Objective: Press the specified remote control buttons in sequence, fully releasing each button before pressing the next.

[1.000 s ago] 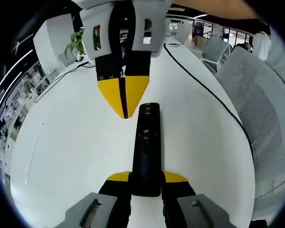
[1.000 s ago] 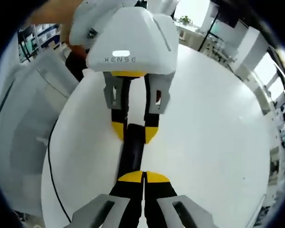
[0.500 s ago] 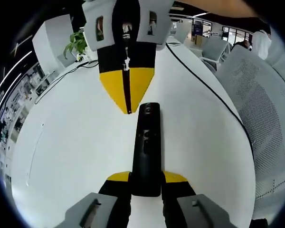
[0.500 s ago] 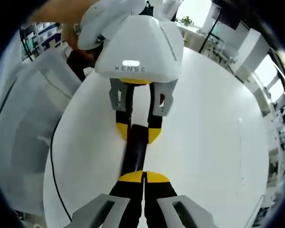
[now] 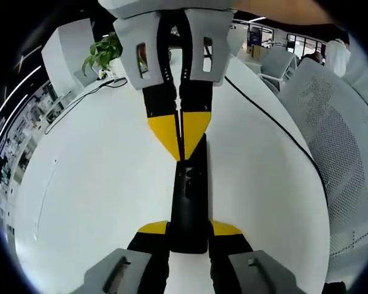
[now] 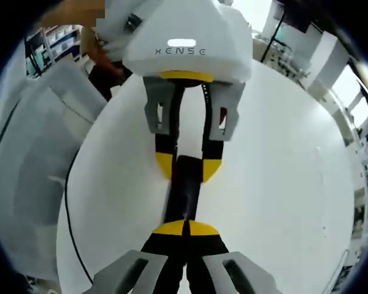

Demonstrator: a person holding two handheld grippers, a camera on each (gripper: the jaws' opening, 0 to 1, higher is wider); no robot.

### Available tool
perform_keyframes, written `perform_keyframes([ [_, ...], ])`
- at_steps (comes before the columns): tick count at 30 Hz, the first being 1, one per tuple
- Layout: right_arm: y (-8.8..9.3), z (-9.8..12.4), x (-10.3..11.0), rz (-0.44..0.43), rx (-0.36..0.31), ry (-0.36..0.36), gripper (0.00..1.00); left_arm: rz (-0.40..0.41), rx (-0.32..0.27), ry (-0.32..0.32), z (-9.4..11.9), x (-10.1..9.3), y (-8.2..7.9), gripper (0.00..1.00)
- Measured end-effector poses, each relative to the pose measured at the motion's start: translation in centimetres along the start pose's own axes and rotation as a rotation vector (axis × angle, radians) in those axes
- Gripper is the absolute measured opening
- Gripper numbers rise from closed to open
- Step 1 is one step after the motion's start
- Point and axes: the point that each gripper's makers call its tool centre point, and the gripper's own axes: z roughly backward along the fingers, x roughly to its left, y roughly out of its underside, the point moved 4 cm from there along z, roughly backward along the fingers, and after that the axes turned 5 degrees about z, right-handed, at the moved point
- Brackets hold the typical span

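Since the earlier frame the right gripper [image 5: 181,156] had come down (jaws closed together, holding nothing) so its yellow tips met the top of the black remote [image 5: 189,202], which the left gripper [image 5: 189,236] clamped by its near end over the white table [image 5: 92,184].

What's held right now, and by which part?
The left gripper clamps the black remote at its near end, jaws on its two long sides. The right gripper, shut, holds nothing; its tips sit on the remote's far end.
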Motion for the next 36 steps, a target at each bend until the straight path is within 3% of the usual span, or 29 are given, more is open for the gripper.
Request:
perform_keyframes([
  [36,0.4,-2.0,0.3,0.006,0.016,-0.040,0.00,-0.004,-0.013,-0.006,0.0,-0.3,0.2,0.23],
])
